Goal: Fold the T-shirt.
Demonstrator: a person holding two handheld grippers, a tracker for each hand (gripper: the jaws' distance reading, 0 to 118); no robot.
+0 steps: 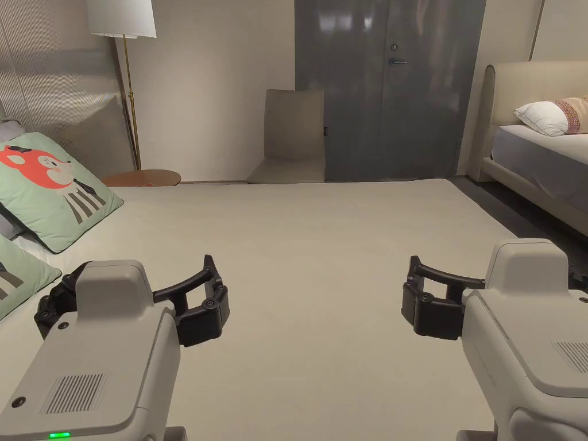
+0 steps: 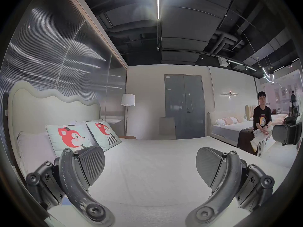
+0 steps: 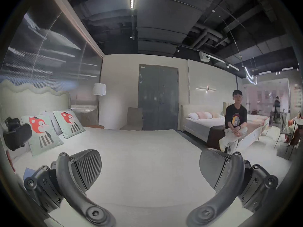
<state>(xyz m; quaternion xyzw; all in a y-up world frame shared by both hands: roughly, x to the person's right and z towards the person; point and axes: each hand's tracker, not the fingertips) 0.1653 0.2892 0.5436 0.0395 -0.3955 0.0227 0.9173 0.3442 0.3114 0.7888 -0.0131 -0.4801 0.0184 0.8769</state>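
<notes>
Left grey-and-black two-jaw gripper (image 2: 150, 163): jaws spread wide apart, ribbed black pads (image 2: 91, 165) facing each other, nothing between them; held low over the broad beige bed cover (image 1: 321, 241), not touching it.
Right grey-and-black two-jaw gripper (image 3: 150, 165): jaws likewise parted wide, gripping nothing; level with the left one and well apart from it, above the same beige cover.
Each gripper also seen side-on at the edge of the other's view.
Between and beyond the two: bare, smooth beige cover.
Whereabouts of the T-shirt: cannot tell.
Off to the left, at the head of the bed: two pale green square cushions printed with a red fox (image 2: 70, 138), leaning side by side against a cream wavy-topped padded headboard (image 2: 49, 102); a plain pale pillow (image 2: 34, 148) beside them.
Past the far left corner of the bed: a round brown wooden side table (image 1: 143, 178); just behind it a brass floor lamp with a white shade (image 1: 122, 17).
Against the far wall: a beige upholstered chair (image 1: 293, 138), beside a dark grey double door (image 1: 390, 86).
To the right, across a dark strip of floor: a second cream-framed bed (image 1: 540, 155) with a white pillow (image 1: 542, 118); seated on its edge, a person in a black printed top and pale trousers (image 3: 236, 120), hands clasped at the knees.
</notes>
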